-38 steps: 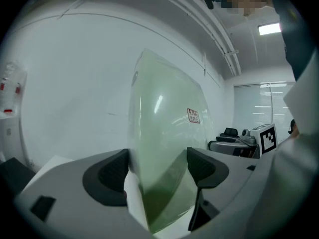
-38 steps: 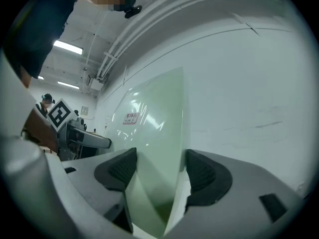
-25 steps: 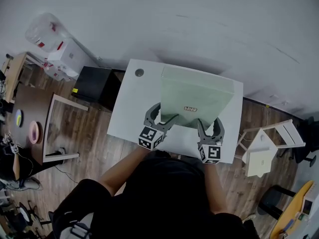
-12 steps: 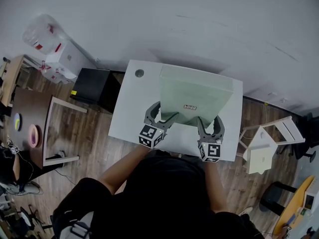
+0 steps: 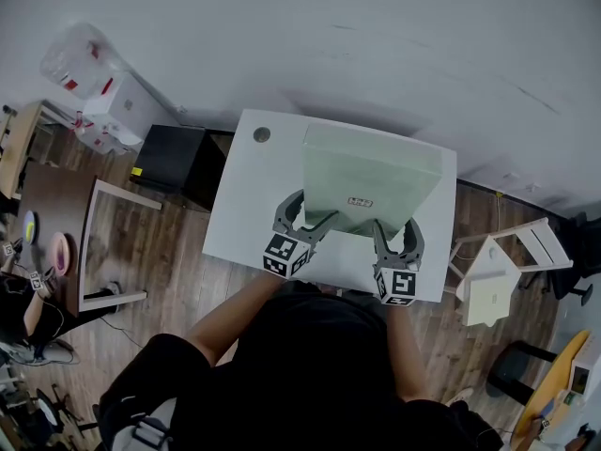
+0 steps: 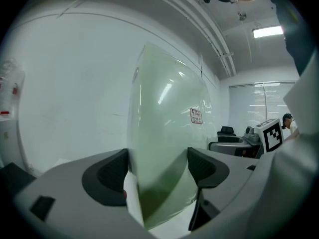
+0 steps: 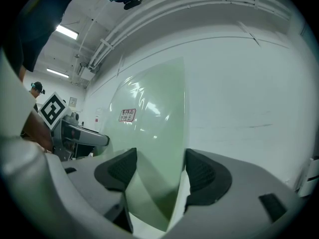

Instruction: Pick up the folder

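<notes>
A pale green translucent folder (image 5: 366, 177) with a small red-print label lies over the far half of the white table (image 5: 246, 195). My left gripper (image 5: 308, 216) holds its near left corner and my right gripper (image 5: 394, 228) its near right corner. In the left gripper view the folder (image 6: 164, 133) rises between both pads of the left gripper (image 6: 158, 171) and touches them. The right gripper view shows the folder (image 7: 149, 148) pinched the same way by the right gripper (image 7: 157, 171). The sheet bulges between the two grips.
A round cable hole (image 5: 262, 135) sits in the table's far left corner. A black cabinet (image 5: 178, 163) stands left of the table, with a wooden frame (image 5: 113, 242) beside it. White stools (image 5: 498, 280) stand to the right. A wall runs behind the table.
</notes>
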The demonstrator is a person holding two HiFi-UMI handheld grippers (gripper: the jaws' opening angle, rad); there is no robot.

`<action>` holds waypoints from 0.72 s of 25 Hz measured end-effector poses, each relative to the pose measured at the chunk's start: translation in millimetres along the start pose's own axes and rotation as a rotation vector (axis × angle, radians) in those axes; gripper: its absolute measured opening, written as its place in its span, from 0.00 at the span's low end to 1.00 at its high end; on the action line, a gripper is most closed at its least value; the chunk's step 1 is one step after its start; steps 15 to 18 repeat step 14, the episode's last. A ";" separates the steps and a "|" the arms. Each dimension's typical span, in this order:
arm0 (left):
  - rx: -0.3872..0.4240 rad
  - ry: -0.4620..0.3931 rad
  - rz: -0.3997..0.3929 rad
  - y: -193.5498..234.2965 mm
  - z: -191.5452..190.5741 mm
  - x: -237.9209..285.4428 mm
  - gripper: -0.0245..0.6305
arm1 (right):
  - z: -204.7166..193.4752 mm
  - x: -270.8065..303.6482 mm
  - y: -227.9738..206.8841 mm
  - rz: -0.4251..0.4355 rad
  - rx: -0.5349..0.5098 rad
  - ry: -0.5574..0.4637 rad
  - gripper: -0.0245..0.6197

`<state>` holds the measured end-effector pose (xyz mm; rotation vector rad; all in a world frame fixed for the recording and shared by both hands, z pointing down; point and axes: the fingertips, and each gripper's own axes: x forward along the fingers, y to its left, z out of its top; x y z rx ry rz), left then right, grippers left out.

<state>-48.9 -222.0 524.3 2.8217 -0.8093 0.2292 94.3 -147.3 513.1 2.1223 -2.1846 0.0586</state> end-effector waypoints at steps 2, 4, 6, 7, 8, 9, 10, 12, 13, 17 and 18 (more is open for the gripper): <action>0.002 0.001 -0.001 -0.7 -0.7 -0.9 0.59 | -1.1 -1.0 0.4 0.001 0.004 0.001 0.54; 0.012 0.003 -0.001 -1.4 -0.4 -1.6 0.59 | -2.2 -1.8 0.4 0.002 0.011 0.002 0.54; 0.013 0.007 0.000 -0.9 -1.0 -0.9 0.59 | -3.0 -1.3 0.3 0.001 0.013 0.004 0.54; 0.010 0.009 0.001 -0.5 -1.6 -0.7 0.59 | -3.5 -1.0 0.5 0.002 0.014 0.006 0.54; 0.005 0.009 0.001 -0.1 -2.0 -0.8 0.59 | -3.8 -0.7 0.7 0.003 0.015 0.008 0.54; 0.002 0.009 0.002 0.2 -2.2 -0.9 0.59 | -3.8 -0.3 0.9 0.004 0.016 0.009 0.54; 0.000 0.008 0.003 0.3 -2.0 -0.9 0.59 | -3.6 0.0 0.9 0.005 0.015 0.010 0.54; 0.000 0.008 0.002 0.8 -1.2 -0.3 0.59 | -3.1 1.0 0.5 0.003 0.011 0.012 0.54; 0.002 0.008 0.002 1.2 -0.7 0.2 0.59 | -3.0 1.7 0.3 0.001 0.009 0.013 0.54; 0.004 0.009 0.001 1.7 -0.3 0.8 0.59 | -2.9 2.5 0.1 0.000 0.006 0.013 0.54; 0.004 0.009 0.001 1.7 -0.3 0.8 0.59 | -2.9 2.5 0.1 0.000 0.006 0.013 0.54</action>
